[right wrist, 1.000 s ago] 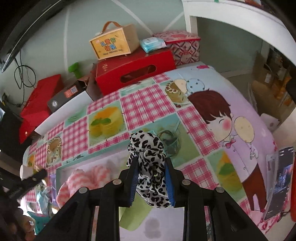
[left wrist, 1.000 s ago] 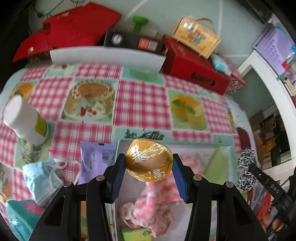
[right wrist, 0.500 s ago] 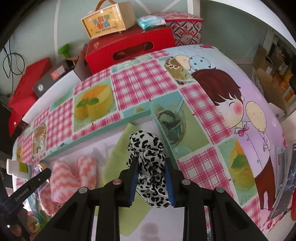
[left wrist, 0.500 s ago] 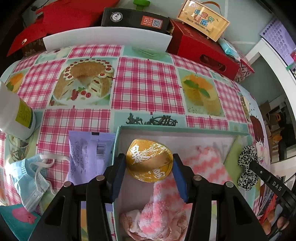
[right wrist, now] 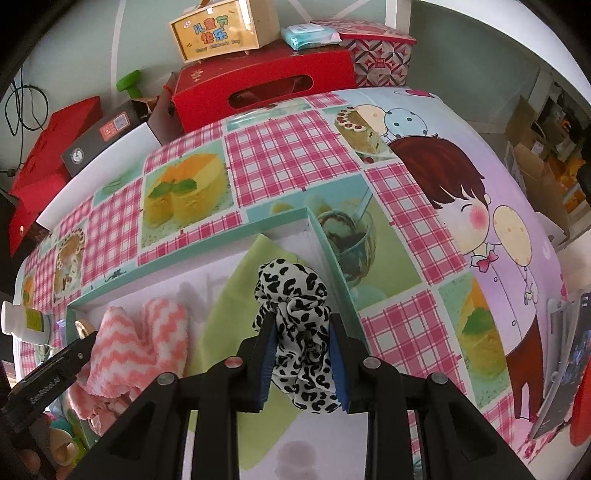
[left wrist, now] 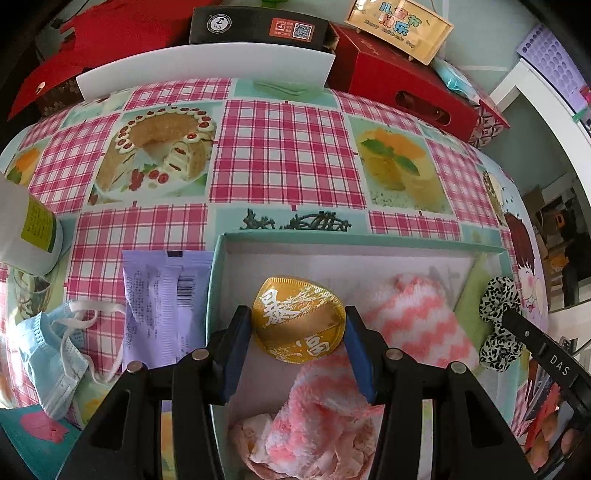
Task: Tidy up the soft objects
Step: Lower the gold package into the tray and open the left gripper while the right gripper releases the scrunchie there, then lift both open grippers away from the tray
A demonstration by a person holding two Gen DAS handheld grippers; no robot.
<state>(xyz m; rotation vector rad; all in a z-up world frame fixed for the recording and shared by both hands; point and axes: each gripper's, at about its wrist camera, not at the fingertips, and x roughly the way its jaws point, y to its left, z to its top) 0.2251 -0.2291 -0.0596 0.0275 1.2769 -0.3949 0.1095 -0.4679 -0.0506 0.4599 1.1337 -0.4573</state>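
Observation:
My left gripper (left wrist: 298,330) is shut on a gold foil coin (left wrist: 297,324) and holds it low over the left part of a shallow teal-rimmed box (left wrist: 218,266). My right gripper (right wrist: 301,334) is shut on a leopard-print scrunchie (right wrist: 295,295), also in the left wrist view (left wrist: 498,317), over the box's right end (right wrist: 325,240). Pink-and-white fuzzy socks (left wrist: 413,317) (right wrist: 144,339) and a green cloth (right wrist: 236,310) lie in the box.
Left of the box lie a purple packet (left wrist: 162,302), a blue face mask (left wrist: 51,354) and a white bottle (left wrist: 26,229). Red boxes (right wrist: 262,88), a black box (left wrist: 258,27) and a yellow gift box (right wrist: 221,29) line the far edge of the patterned tablecloth.
Both grippers have moved forward and down over the box with their loads still held. The box and socks now fill more of both views.

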